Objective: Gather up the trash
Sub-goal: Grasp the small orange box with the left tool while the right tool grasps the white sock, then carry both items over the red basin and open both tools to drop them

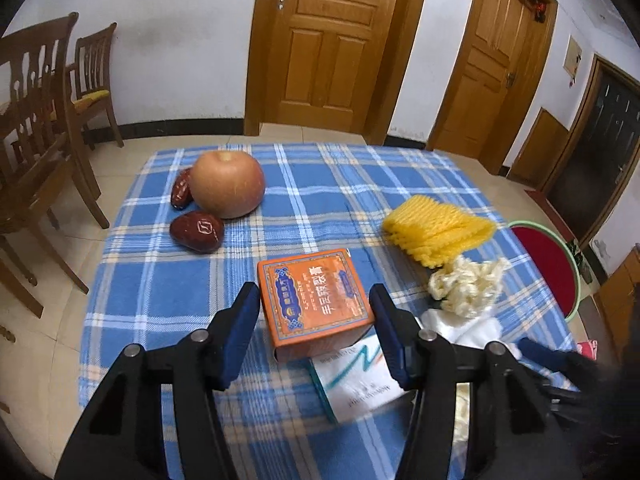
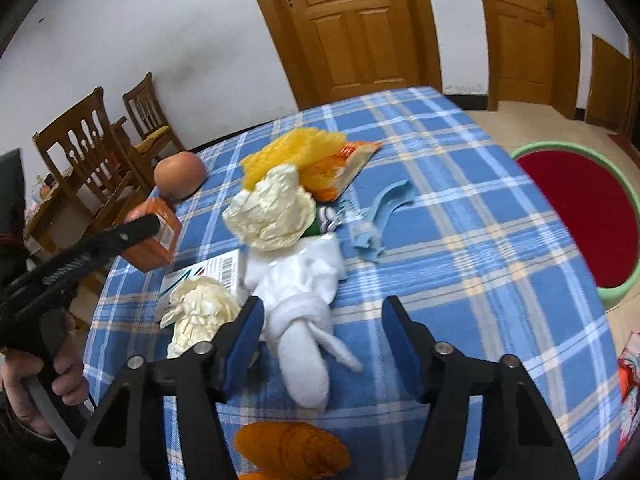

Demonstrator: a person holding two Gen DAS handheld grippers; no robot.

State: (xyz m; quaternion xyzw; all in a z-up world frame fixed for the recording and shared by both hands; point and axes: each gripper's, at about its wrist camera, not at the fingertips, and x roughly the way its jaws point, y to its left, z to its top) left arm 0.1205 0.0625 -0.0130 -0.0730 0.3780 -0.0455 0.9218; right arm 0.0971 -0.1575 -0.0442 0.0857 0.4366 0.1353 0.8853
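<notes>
Both hands are mid-grab on the blue plaid tablecloth [image 1: 320,200]. My left gripper [image 1: 316,316] brackets the orange printed cardboard box [image 1: 316,304]; its jaws are apart, I see a sliver of gap each side, so not clamped. I'd square the pads on the two side faces, close low, and lift clear of the white leaflet [image 1: 360,384] tucked under it. My right gripper [image 2: 324,336] straddles the white rolled cloth [image 2: 304,344], jaws apart with daylight on the right side; I'd shift a touch left and pinch the thick roll, not the loose tail. The drop point is likely the red basin with green rim [image 2: 580,216] beside the table, right. Count, big to small: two wooden chairs [image 1: 40,128], one basin, one apple [image 1: 227,184], one box, one yellow foam net [image 1: 436,232], two crumpled cream paper wads [image 2: 272,208], two red dates [image 1: 197,232].
</notes>
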